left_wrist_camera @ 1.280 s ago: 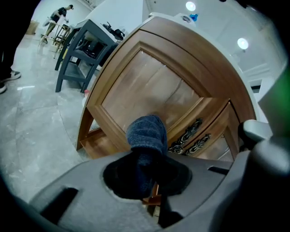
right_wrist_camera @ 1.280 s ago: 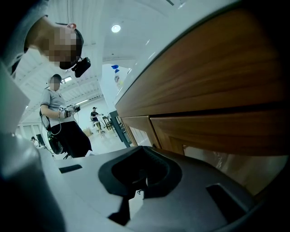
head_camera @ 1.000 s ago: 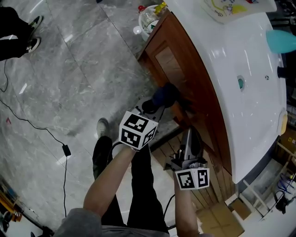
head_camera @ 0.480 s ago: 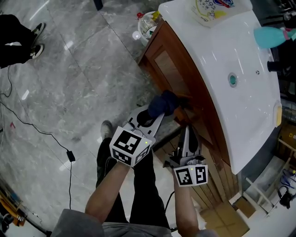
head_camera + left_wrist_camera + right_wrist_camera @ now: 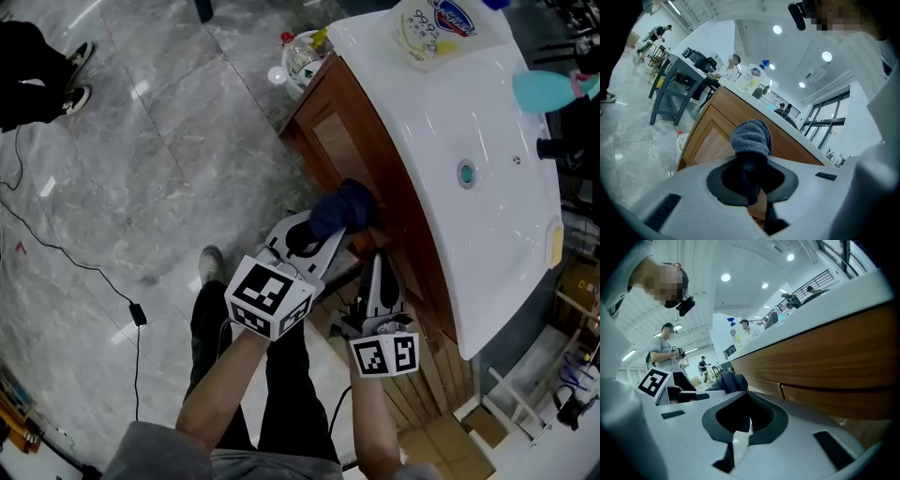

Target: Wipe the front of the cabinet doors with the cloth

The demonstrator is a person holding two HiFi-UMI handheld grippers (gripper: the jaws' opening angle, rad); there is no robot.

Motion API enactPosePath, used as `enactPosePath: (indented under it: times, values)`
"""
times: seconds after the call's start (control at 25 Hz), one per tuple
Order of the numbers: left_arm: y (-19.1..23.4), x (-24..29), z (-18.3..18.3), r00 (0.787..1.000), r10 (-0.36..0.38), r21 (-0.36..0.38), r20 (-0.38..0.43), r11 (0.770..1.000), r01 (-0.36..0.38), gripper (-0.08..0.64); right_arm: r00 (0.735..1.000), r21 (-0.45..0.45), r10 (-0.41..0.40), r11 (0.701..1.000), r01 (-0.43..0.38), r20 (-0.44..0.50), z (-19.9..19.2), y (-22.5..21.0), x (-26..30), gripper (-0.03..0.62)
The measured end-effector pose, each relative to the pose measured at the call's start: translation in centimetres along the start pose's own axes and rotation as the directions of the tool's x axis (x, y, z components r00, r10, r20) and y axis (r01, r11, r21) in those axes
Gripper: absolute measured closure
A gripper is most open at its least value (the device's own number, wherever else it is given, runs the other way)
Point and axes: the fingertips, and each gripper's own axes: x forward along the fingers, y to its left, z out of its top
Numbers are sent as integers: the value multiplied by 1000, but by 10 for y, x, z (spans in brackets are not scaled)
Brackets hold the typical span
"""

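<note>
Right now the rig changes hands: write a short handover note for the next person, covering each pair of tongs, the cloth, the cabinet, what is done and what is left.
Left tongs: shut on the cloth, which bunches out past the tips.
Right tongs: shut, empty, pointed at the cabinet beside the left.
Cloth: up against the wooden cabinet front, just under the white sink top; contact looks likely.
Done: cannot be judged; the wood shows no wiped or unwiped marks.
Left: probably sweep the cloth across the door panels, including the far door.
</note>
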Motion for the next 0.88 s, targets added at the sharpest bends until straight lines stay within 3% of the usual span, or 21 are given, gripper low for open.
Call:
enactPosePath:
  times: [0.2,0.48,0.88]
  values:
    - [12,18,4,1000,8,-36,11,999,-7,512,1000,-4,18,1000,-18,-3,6,-2,9,581]
    - [23,50,2,999,-18,-189,44,982,26,512,999,5,32,999,-32,-24,3,-8,21,581]
    - [41,76,2,998,8,-224,64,974,6,512,997,12,17,1000,-16,-73,-12,-23,29,581]
